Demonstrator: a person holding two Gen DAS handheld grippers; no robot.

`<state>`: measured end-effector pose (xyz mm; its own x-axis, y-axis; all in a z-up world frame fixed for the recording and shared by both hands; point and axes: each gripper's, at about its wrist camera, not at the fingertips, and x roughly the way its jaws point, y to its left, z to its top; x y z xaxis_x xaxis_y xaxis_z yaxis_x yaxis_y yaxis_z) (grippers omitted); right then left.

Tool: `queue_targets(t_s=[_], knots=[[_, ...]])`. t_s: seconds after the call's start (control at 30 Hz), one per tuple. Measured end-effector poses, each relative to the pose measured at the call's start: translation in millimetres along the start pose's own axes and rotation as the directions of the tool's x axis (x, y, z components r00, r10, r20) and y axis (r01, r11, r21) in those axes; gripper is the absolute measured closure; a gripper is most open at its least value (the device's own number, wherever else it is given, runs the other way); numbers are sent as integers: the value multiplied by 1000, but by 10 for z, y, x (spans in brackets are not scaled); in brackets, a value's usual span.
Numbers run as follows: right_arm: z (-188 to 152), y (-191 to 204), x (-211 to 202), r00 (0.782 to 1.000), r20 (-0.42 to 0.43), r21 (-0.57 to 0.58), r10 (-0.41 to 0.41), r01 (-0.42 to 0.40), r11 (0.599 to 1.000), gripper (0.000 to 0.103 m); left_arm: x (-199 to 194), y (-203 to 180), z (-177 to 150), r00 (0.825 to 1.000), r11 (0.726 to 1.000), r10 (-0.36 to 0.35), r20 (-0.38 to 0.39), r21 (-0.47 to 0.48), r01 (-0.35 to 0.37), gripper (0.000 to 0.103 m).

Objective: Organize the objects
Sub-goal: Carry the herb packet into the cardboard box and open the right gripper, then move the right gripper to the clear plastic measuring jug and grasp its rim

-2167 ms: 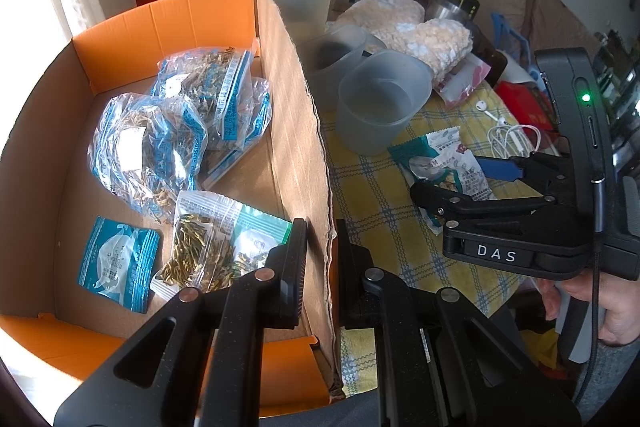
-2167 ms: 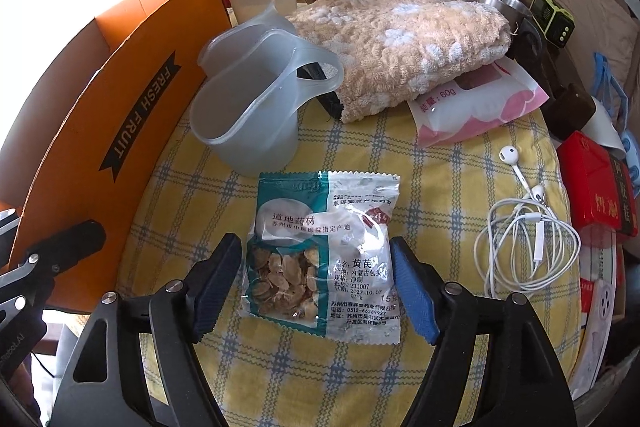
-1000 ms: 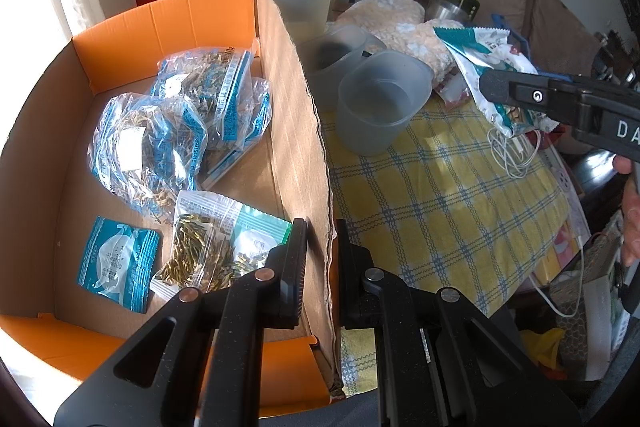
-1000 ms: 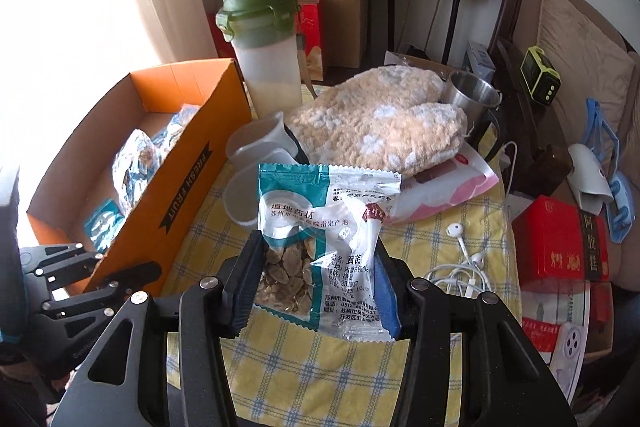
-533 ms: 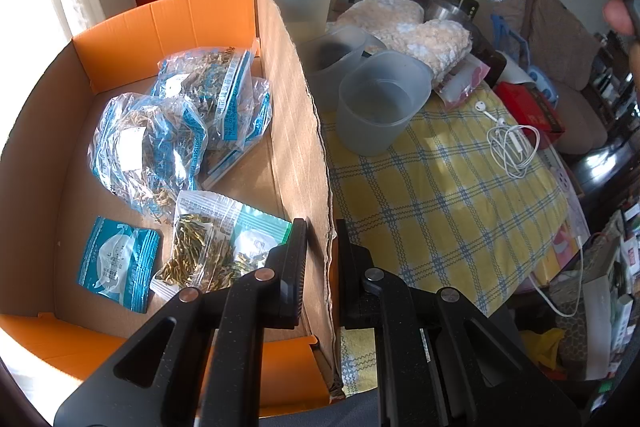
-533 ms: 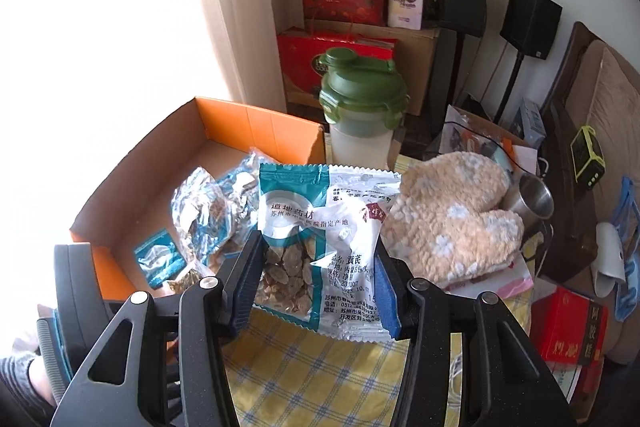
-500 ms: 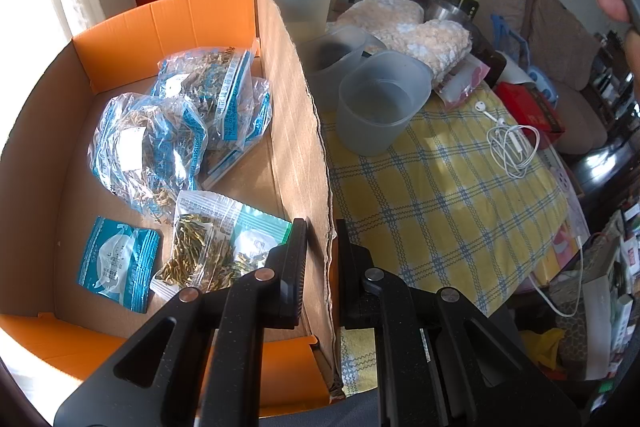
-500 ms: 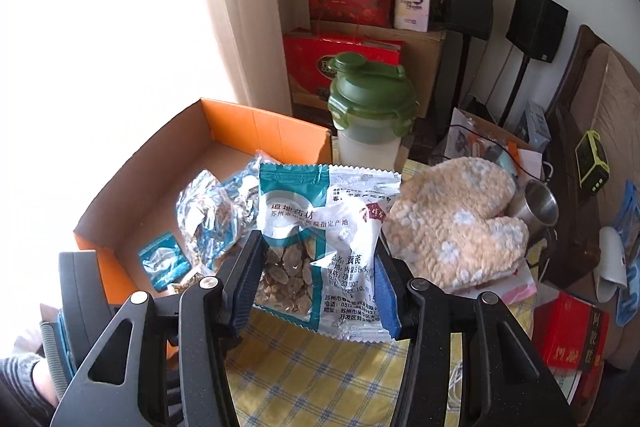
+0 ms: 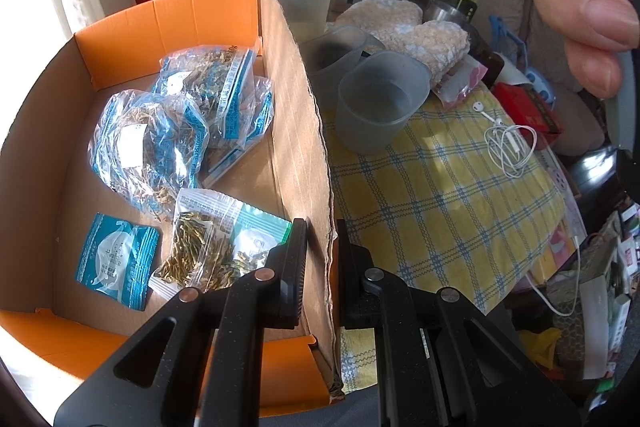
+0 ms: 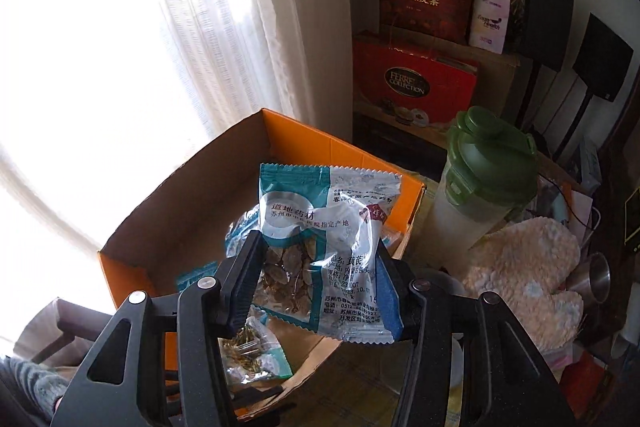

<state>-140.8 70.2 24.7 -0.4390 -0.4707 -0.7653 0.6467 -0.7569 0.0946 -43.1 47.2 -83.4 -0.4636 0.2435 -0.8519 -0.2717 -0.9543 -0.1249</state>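
Transfer step, I judge: my right gripper holds the herb packet in its jaws above the box, jaws just easing wider. Left gripper clamps the box wall. Next: lower, then release among the bags.

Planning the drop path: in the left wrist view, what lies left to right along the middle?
Small teal sachet → orange cardboard box's right wall → translucent grey plastic cup → white wired earphones.
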Motion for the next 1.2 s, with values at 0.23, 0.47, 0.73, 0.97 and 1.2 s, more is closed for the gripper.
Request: queue_targets(t_s=[0.23,0.47,0.73,0.97,1.2], knots=[[-34,-2,102,1000,-3,26,-29,29,999,33,7,2,-2,1000,1000,-3,-1,-1,3,92],[-146,-252,-179,999,22,86,-49,47,995,30,10,7,-3,1000,1000,-5,0,-3,5,92],[-354,-664,-440,993,10,163,-116,113,980,29,12,11,-2,1000,1000,-8,0,-6,8,92],[-594,-1038,-571,980,-8,231,-201,197,953,29,11,15,-1,1000,1000,-10,1,-9,10,91],[-904,-1388,-584,967,-50,304,-249,252,919,29,25,24,12,1000,1000,-16,-1,-14,16,91]])
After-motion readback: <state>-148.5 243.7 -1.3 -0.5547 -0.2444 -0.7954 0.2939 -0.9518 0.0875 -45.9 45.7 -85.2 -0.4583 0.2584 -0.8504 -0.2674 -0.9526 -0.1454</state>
